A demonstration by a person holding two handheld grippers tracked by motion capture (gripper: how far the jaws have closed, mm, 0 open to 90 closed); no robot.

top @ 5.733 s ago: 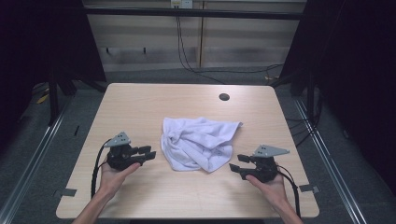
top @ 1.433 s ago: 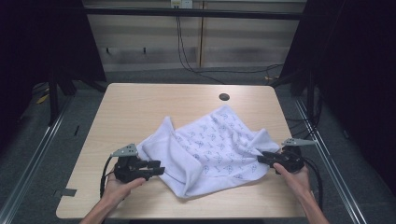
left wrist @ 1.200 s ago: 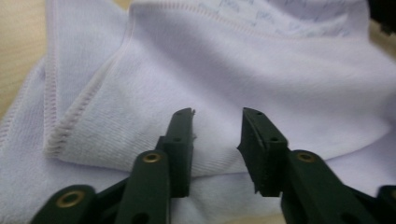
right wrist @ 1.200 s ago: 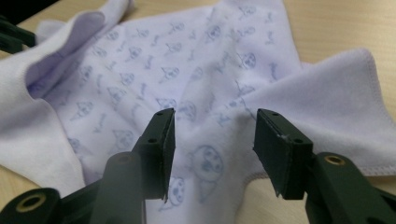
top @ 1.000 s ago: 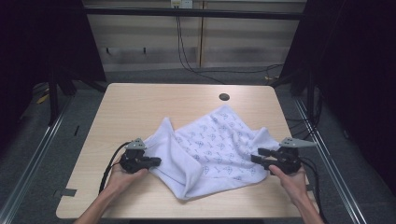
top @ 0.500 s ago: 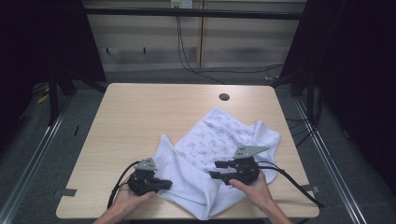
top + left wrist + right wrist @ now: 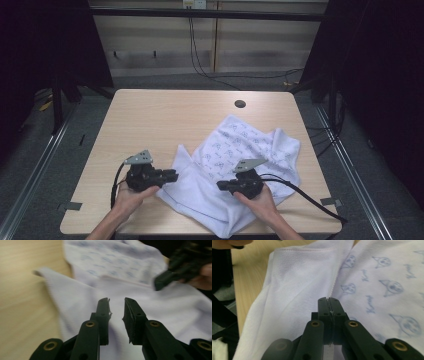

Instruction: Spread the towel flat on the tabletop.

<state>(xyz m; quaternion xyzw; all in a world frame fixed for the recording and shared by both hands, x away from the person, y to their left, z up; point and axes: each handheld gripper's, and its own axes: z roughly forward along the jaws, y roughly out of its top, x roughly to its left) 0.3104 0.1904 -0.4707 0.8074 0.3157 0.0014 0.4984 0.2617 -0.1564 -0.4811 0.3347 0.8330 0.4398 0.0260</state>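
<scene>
My left gripper [image 7: 117,311] has its jaws parted w/ a narrow gap, nothing between them; the tips hang just over the plain white side of the cloth [image 7: 140,302]. In the high view the left gripper [image 7: 172,176] sits at the cloth's [image 7: 235,170] left edge, near the front-left of the table [image 7: 165,115], my hand [image 7: 127,200] behind it, cable looping back toward me.

Right gripper [image 7: 329,305]: jaws pressed together, and a thin sliver of white shows in the seam between them, so I read it as pinching a bit of the cloth [image 7: 294,285], though the grip itself is hard to make out. In the high view the right gripper [image 7: 222,186] lies on top of the cloth, pointing left toward the other one, w/ its black cable trailing off to the table's right-front corner.

The cloth lies spread over the right-front part of the table, part folded over: plain white underside facing up at front-left, printed side up at back-right, a stitched hem running between the two. Front corner hangs over the table's near edge. Print is pale blue: small pointed cartoon faces repeated, each w/ a short word in script beside it, too blurred for me to read. No brand label visible.

Farther back, a dark round hole [image 7: 240,104] in the tabletop, well apart from the cloth.
</scene>
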